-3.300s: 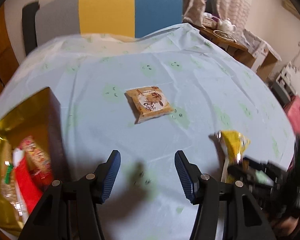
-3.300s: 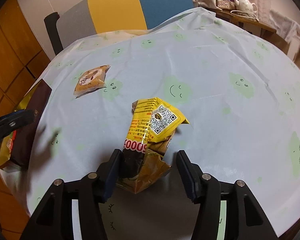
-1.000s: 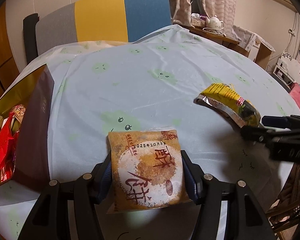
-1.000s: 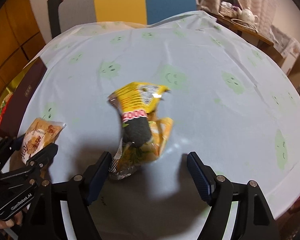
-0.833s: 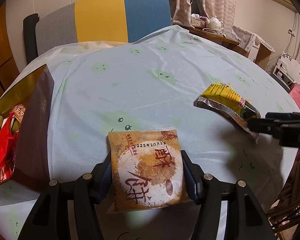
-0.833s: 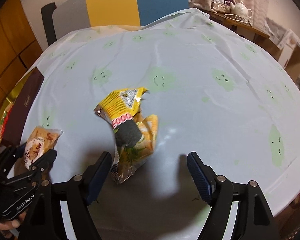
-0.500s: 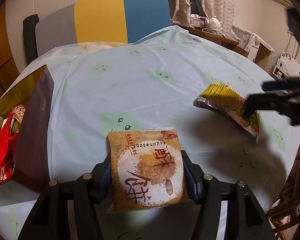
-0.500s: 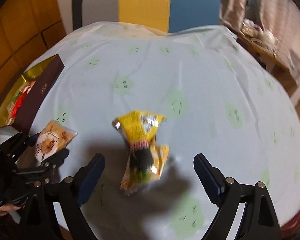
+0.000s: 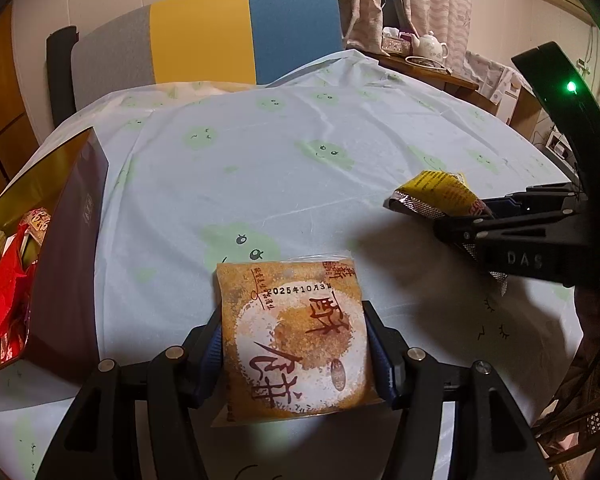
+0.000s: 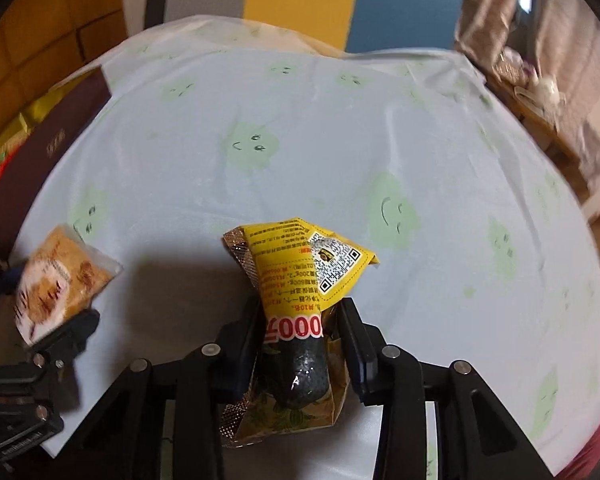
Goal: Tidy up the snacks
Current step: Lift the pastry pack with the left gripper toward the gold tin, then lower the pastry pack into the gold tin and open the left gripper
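My left gripper (image 9: 294, 320) is shut on a brown pastry packet (image 9: 296, 344) with red characters, held flat just above the table's near edge. In the right wrist view that packet (image 10: 56, 284) shows at the left. My right gripper (image 10: 298, 332) has its jaws closing around a crumpled yellow snack bag (image 10: 300, 264), and the pads press its dark lower part. From the left wrist view the yellow bag (image 9: 436, 192) sticks out of the right gripper (image 9: 464, 216) at the right. A dark brown box (image 9: 72, 220) with gold lining stands at the left and holds red packets (image 9: 8, 292).
A light blue tablecloth (image 9: 300, 120) with green smiley faces covers the round table. A chair (image 9: 204, 32) with a grey, yellow and blue back stands behind it. A side table with a teapot (image 9: 430, 42) is at the back right. The box wall (image 10: 48, 140) borders the table's left.
The right gripper's jaws stood wide with the yellow bag loose between them, then moved in and narrowed onto the bag. The left gripper and its pastry packet have stayed still.
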`<state>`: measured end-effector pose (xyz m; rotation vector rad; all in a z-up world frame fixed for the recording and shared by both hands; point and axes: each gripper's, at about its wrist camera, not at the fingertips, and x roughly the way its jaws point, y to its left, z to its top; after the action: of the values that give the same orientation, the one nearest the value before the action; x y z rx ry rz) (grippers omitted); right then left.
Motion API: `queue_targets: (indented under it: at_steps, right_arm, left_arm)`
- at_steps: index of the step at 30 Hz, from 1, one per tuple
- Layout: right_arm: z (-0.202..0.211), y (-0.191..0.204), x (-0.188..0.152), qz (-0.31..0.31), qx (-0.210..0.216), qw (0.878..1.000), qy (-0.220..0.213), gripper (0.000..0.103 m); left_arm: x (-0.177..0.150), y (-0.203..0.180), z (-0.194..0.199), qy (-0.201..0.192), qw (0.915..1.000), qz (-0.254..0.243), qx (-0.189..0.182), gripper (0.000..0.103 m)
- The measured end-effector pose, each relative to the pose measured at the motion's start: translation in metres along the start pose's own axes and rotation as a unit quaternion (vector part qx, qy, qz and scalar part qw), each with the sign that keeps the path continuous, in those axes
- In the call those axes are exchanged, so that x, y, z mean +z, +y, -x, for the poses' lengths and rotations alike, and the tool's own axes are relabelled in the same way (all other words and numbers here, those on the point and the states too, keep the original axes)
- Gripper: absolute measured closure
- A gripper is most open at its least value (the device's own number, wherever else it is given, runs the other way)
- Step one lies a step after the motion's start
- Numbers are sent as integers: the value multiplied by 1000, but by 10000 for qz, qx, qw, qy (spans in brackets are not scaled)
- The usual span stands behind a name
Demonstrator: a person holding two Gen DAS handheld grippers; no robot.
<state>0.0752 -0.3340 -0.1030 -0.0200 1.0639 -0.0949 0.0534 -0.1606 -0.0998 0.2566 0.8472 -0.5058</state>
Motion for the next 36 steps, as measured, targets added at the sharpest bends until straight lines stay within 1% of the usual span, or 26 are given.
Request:
queue_targets:
  at_steps: [1, 2, 4, 6, 10, 12, 19, 22, 24, 28, 36]
  right_arm:
    - [-1, -5, 1, -148, 104, 9998, 27, 63]
    - [-2, -6, 0, -170, 131, 9998, 24, 63]
    - [-1, -4, -1, -112, 86, 9999, -25, 63]
    - [0, 0, -5, 8, -47, 9999, -107, 63]
    - [0, 5, -8, -31, -86, 9997, -207, 63]
    - [2, 5, -11, -59, -78, 9996, -278, 63]
    - [5, 4, -19, -182, -78, 9984, -535, 62]
    - [5, 5, -24, -206, -92, 9974, -691, 62]
    - [5, 6, -24, -237, -126, 9971, -716, 62]
    - [5, 8, -26, -292, -196, 9964, -776, 62]
    - [6, 13, -27, -333, -404, 9953, -820, 62]
  left_arm:
    - [0, 0, 0, 2, 10000, -10, 4, 41]
    - [0, 0, 0, 0, 10000, -11, 4, 41]
    - [1, 0, 0, 27, 10000, -19, -1, 41]
    - [5, 1, 0, 124, 9999, -8, -35, 42]
    - [11, 7, 4, 276, 9995, 159, -80, 42]
    - [13, 11, 13, 180, 9995, 251, -106, 42]
    - [27, 23, 57, -214, 9988, 438, -12, 42]
    - [30, 30, 74, -328, 9980, 526, -79, 42]
    - [29, 34, 86, -418, 9977, 528, -93, 42]
    - [26, 45, 99, -467, 9972, 580, -1, 42]
    - [21, 77, 119, -541, 9937, 977, 135, 42]
